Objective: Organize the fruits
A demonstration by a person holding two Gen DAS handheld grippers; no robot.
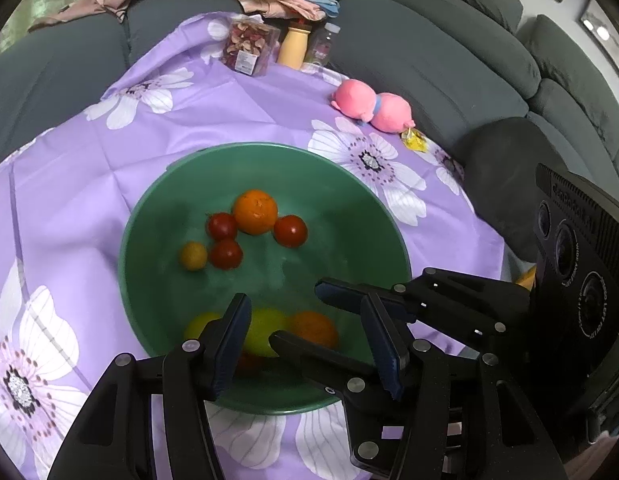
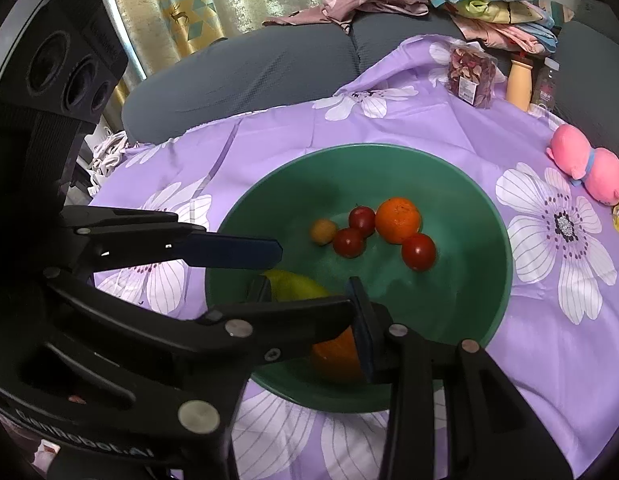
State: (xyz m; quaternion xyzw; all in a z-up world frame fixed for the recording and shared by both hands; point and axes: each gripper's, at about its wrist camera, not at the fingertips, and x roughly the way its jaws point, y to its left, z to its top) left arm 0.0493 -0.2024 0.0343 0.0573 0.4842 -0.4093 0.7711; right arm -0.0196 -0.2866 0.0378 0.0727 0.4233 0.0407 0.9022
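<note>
Fruit is all inside the green bowl (image 1: 269,148), which sits on the purple flowered cloth (image 1: 229,120). Far cluster: big orange (image 1: 255,211), three small red fruits (image 1: 290,231) and a small yellow one (image 1: 193,256). Near side: yellow-green fruit (image 1: 265,330) and a second orange (image 1: 315,328). Left gripper (image 1: 305,300) hangs over the near side with fingers apart, not pressing on anything I can see; the yellow-green fruit sits partly behind its left finger. Right gripper (image 2: 309,282) comes in from the right and is narrower. The near orange lies against its right pad, but I can't tell whether it's actually clamped (the left gripper's finger crosses right through that view). Main risk is that both claws work the same patch of the bowl with fingers overlapping, so any closing or lifting move could knock one against the other and jolt the fruit loose. Second, if the right pads only catch the orange off-centre, it likely squirts out and rolls into the red ones. Third, a finger hooking the near rim could drag or tip the bowl, since the cloth looks slick.
</note>
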